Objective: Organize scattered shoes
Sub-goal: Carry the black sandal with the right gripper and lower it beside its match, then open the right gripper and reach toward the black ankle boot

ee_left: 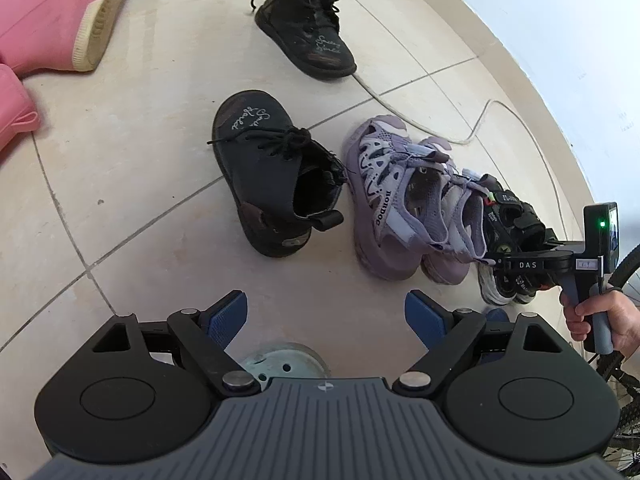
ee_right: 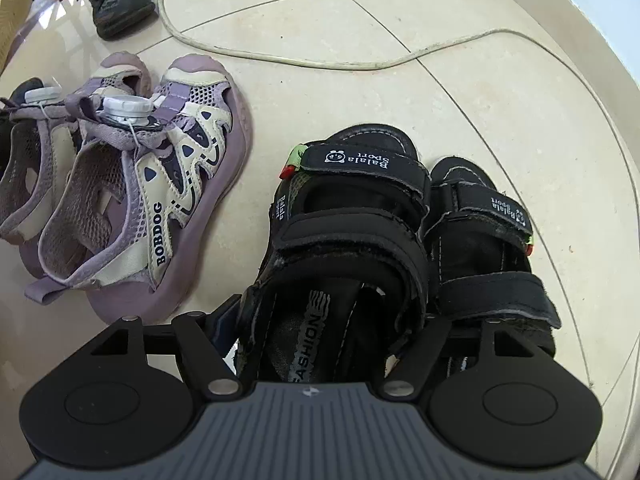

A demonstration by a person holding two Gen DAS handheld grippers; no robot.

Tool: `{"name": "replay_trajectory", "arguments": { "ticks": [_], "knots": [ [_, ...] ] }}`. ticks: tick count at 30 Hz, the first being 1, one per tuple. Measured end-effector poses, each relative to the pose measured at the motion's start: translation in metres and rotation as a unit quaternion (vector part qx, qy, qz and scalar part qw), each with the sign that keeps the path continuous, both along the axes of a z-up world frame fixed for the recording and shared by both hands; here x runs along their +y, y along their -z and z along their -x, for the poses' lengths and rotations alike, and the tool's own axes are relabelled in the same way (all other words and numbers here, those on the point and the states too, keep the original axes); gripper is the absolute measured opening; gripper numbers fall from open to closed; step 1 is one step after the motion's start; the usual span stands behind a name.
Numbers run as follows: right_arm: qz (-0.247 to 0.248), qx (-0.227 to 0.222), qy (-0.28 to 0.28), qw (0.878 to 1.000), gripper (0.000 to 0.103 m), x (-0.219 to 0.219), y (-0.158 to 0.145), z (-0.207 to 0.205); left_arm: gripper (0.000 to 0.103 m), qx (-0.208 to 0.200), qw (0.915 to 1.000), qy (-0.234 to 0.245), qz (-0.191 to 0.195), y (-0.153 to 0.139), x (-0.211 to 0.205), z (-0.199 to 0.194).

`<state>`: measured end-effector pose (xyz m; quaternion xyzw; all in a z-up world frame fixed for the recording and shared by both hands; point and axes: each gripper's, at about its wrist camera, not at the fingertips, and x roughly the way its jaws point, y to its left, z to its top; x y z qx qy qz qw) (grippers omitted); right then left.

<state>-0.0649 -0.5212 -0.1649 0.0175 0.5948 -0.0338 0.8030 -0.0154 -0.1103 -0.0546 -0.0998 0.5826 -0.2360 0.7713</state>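
Shoes are set on the tiled floor (ee_left: 132, 152) in a rough row: a black boot (ee_left: 272, 176), two purple sandals (ee_right: 160, 200) side by side, then two black sandals (ee_right: 352, 240) touching each other. A second black boot (ee_left: 308, 28) lies apart, farther off, and pink boots (ee_left: 52, 20) are seen at the edge. The left tool (ee_left: 326, 312) is held released over bare floor, just short of the row. The right tool (ee_right: 320, 328) is lowered around the heel of the left black sandal; whether the pads press on it cannot be told. A white cable (ee_right: 300, 60) is trailed beyond the sandals.

Two black boots (ee_left: 276, 172), two purple sandals (ee_right: 160, 184), two black sandals (ee_right: 352, 232), two pink boots (ee_left: 52, 28)
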Motion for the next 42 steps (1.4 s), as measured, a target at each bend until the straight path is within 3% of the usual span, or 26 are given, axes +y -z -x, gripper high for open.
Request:
{"name": "replay_trajectory", "arguments": {
  "ticks": [6,16,27,32,42],
  "knots": [
    [-0.004,0.009,0.025,1.000,0.086,-0.003,-0.004,0.003,0.087,-0.002,1.0000,-0.006,0.001,-0.001,0.006,-0.001],
    [0.012,-0.028,0.043,0.999,0.094,0.014,-0.068,0.023,0.087,-0.016,0.9997,-0.015,0.008,-0.011,0.017,-0.003],
    [-0.008,-0.039,-0.040,0.998,0.095,0.057,-0.114,-0.023,0.087,-0.031,0.9993,-0.022,-0.001,-0.026,0.034,-0.007],
    [-0.005,-0.048,-0.099,0.994,0.096,0.094,-0.129,-0.055,0.087,-0.038,0.9987,-0.035,-0.004,-0.033,0.047,-0.011],
    [0.001,-0.071,-0.167,0.983,0.097,0.156,-0.144,-0.127,0.087,-0.039,0.9978,-0.053,-0.003,-0.032,0.065,-0.016]
  ]
}}
